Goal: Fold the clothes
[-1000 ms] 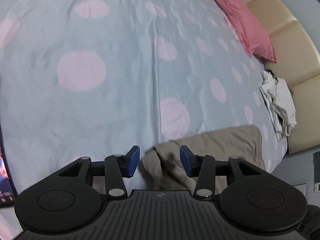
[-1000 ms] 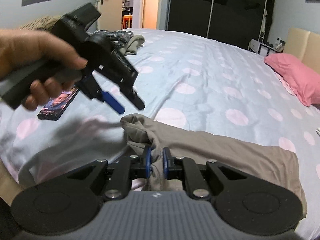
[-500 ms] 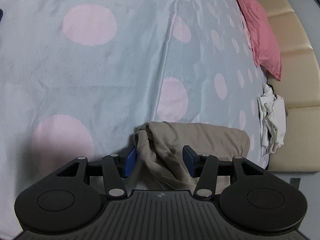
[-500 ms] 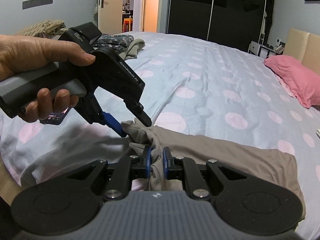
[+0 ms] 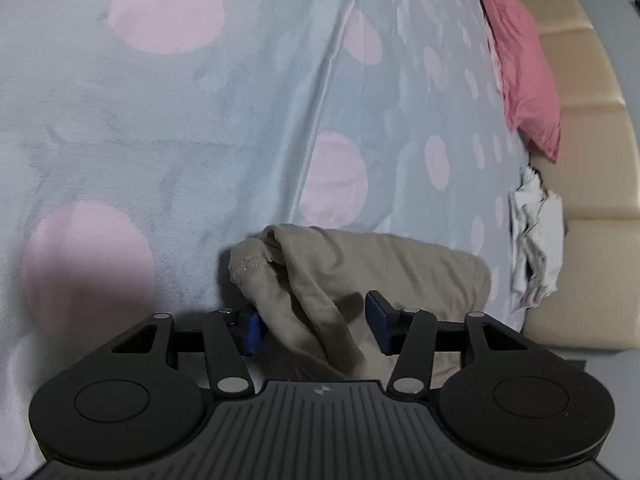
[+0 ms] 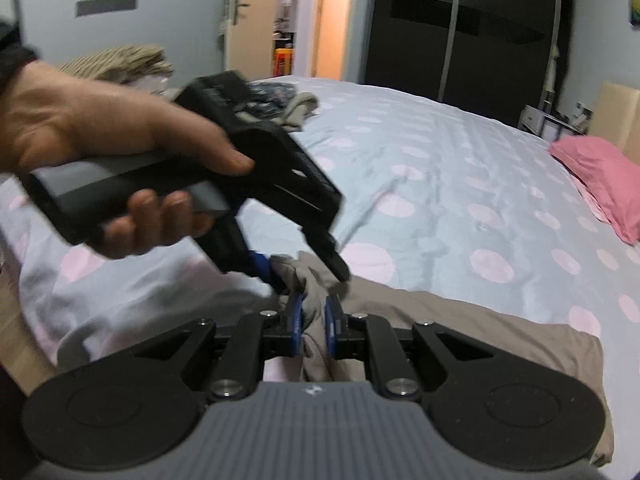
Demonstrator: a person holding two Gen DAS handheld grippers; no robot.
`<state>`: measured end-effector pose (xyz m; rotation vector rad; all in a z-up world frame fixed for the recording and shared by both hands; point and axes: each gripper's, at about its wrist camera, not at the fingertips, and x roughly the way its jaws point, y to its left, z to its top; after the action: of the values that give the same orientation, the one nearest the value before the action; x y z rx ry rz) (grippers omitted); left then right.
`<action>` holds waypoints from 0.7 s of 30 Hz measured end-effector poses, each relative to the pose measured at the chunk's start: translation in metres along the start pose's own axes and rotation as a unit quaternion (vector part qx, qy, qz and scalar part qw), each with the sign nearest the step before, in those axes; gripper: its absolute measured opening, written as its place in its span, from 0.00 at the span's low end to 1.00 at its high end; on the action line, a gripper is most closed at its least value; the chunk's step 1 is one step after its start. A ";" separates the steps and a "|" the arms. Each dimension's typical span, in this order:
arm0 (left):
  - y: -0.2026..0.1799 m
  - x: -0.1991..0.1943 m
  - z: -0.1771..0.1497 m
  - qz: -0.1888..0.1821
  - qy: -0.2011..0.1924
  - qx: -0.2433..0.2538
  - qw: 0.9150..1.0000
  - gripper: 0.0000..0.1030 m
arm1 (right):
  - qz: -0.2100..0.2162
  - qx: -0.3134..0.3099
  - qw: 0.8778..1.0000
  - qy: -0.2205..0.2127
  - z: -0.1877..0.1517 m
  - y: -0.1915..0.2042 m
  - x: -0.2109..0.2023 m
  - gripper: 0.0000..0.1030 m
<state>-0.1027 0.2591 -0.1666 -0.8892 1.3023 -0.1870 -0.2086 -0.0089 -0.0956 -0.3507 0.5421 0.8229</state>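
right wrist view shows the right gripper pinching the beige garment while, at 11 o'clock, the left gripper has its fingers closing around the bunched corner.

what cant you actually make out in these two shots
- Left wrist view: what kind of clothing the bunched taupe garment is; its near part is hidden behind the left tool.
- Right wrist view: the left tool and the hand gripping it are motion-blurred, so pad contact is unclear.
- Right wrist view: the heap of dark clothes at the far bed corner is too small to identify.
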 end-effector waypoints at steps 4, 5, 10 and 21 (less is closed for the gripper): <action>-0.006 -0.008 0.001 0.008 -0.019 0.010 1.000 0.09 | 0.009 -0.015 1.000 0.005 -0.003 0.006 -0.001 0.12; -0.010 -0.012 0.001 0.005 -0.028 0.016 0.999 0.09 | 0.010 -0.015 1.000 0.005 -0.004 0.005 -0.001 0.11; -0.032 -0.024 0.002 0.002 -0.048 0.038 0.998 0.07 | 0.017 0.011 1.000 -0.002 -0.002 -0.004 -0.004 0.10; -0.129 0.004 0.009 0.035 -0.050 0.111 0.992 0.07 | 0.025 0.160 0.987 -0.018 -0.010 -0.075 -0.021 0.10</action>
<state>-0.0488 0.1748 -0.0842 -0.6548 1.1929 -0.2241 -0.1658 -0.0742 -0.0851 -0.0272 0.6393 0.7739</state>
